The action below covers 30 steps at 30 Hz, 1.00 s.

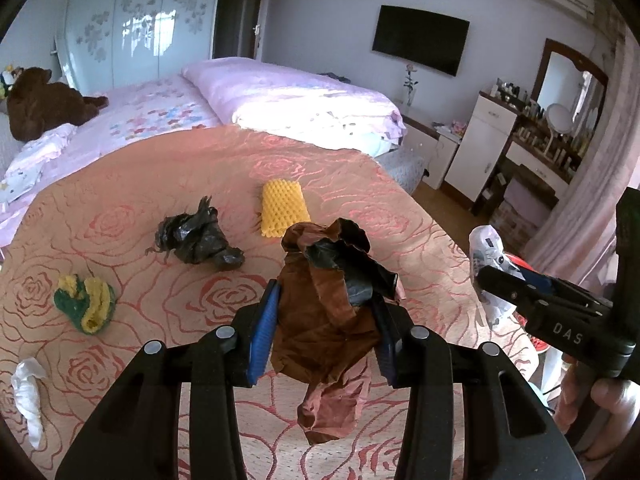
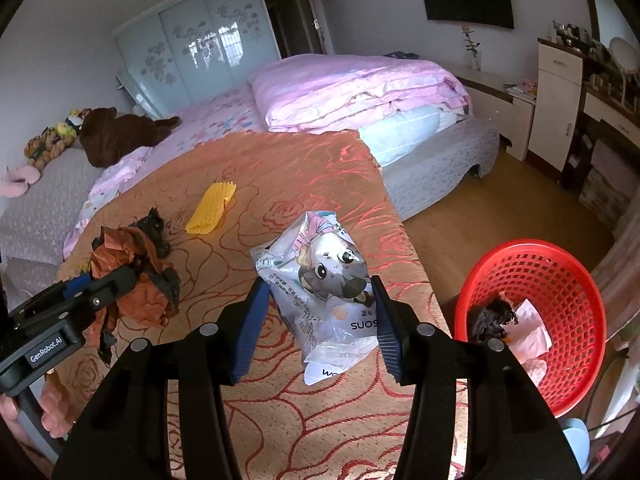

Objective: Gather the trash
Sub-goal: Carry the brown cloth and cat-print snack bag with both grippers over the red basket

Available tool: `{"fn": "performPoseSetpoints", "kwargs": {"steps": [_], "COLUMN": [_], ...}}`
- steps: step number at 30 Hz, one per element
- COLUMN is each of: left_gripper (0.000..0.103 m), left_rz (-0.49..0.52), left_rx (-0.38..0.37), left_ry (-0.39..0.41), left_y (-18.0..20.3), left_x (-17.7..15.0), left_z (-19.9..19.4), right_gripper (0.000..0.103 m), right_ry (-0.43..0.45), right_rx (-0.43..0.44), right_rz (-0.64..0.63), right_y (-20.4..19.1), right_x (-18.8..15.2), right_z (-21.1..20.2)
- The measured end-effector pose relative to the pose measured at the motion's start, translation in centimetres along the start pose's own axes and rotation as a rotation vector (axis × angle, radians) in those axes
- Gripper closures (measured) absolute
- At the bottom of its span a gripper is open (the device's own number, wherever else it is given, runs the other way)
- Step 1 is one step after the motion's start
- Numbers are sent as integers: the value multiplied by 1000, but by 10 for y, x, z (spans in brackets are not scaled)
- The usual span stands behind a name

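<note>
**Both hands loaded, basket waiting on my right**

My left gripper (image 1: 326, 320) has its jaws closed on a crumpled brown paper wad (image 1: 328, 320) with black plastic tangled in it, lifted above the rose-patterned bedspread (image 1: 200, 184). My right gripper (image 2: 316, 320) has its jaws pressed against a white cartoon-printed snack bag (image 2: 320, 280), held up the same way. I judge both are raised for carrying to the red basket (image 2: 560, 280), which stands on the floor just beside the bed and already holds some scraps.

Left on the bedspread I count four pieces: one black plastic bag (image 1: 196, 236), one yellow foam net (image 1: 282, 208), one green-and-yellow sponge (image 1: 86, 304), one white tissue (image 1: 28, 396).
</note>
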<state>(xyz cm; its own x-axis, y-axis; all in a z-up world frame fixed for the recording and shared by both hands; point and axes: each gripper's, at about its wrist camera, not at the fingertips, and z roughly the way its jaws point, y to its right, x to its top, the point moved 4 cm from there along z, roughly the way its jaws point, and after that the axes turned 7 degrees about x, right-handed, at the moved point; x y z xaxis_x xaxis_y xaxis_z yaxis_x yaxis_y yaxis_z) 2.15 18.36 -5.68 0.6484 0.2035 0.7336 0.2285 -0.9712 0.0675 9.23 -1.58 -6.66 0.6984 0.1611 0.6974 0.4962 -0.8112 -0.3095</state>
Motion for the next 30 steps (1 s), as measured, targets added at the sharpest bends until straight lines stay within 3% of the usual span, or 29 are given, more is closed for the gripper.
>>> {"fn": "performPoseSetpoints", "kwargs": {"steps": [16, 30], "left_gripper": [62, 62], "left_rz": [5, 80], "left_rx": [2, -28], "left_ry": [-1, 14], "left_y": [4, 43], "left_x": [3, 23], "left_z": [0, 3], "right_gripper": [54, 54], "right_ry": [34, 86], "right_rx": [-7, -61], "right_rz": [32, 38], "right_y": [9, 35], "right_x": [4, 20], "right_z": [-13, -38]}}
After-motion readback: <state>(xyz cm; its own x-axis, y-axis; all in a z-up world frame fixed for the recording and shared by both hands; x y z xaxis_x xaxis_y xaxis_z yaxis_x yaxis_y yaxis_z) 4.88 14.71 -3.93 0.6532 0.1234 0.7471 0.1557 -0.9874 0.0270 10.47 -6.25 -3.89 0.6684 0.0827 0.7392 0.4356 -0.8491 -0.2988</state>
